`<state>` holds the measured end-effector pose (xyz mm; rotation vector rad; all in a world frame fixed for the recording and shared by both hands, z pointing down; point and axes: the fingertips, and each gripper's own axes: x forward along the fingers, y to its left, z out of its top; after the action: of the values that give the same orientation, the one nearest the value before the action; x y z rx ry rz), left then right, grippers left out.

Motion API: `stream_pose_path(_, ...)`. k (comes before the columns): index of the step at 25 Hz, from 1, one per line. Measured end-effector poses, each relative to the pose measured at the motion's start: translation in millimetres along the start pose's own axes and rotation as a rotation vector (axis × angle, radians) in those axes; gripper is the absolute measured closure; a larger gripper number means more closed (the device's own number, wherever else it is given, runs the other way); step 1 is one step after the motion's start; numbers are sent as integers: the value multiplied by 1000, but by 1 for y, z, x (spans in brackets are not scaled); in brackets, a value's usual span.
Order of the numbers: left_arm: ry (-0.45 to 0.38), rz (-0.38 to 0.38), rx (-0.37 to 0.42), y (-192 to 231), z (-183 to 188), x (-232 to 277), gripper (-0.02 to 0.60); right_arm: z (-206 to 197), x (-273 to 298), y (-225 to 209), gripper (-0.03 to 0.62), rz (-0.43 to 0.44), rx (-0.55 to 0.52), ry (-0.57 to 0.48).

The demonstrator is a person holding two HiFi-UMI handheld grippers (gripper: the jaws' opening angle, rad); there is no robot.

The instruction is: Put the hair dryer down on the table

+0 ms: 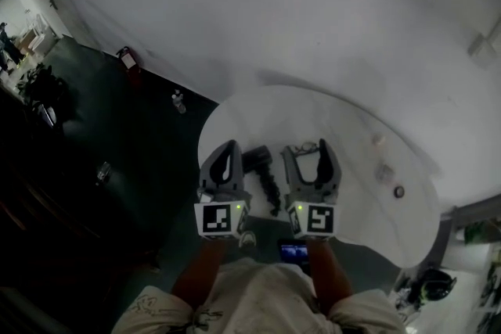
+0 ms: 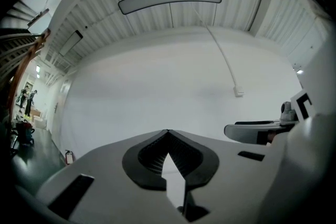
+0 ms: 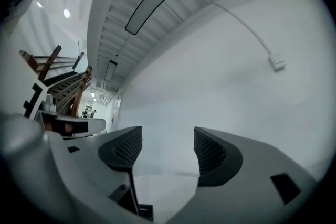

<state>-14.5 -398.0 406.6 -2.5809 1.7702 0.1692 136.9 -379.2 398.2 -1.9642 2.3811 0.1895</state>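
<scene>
The black hair dryer (image 1: pixel 257 159) lies on the round white table (image 1: pixel 344 129), and its dark coiled cord (image 1: pixel 272 192) trails toward me. It shows only in the head view, between the two grippers, and neither touches it. My left gripper (image 1: pixel 230 145) is raised to the left of the dryer. In the left gripper view, the left gripper (image 2: pixel 168 134) is shut with its tips meeting and nothing between them. My right gripper (image 1: pixel 306 147) is held to the right of the dryer. The right gripper view shows the right gripper (image 3: pixel 168 145) open and empty, facing a white wall.
A phone (image 1: pixel 293 251) with a lit screen lies at the table's near edge. Small items (image 1: pixel 383 171) and a dark ring (image 1: pixel 399 192) sit on the table's right side. On the dark floor to the left stand a fire extinguisher (image 1: pixel 127 59) and a bottle (image 1: pixel 179 101).
</scene>
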Motion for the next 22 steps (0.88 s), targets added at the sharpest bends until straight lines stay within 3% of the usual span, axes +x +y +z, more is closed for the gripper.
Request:
stream_pose_path(9,2,-17,-1,-24,-2,0,584,9,-25,-24,586,-42,-6,-52)
stream_pose_path(22,4,-27,20,-41,-2,-7,583,5,-34,-30,588,-40,-2,4)
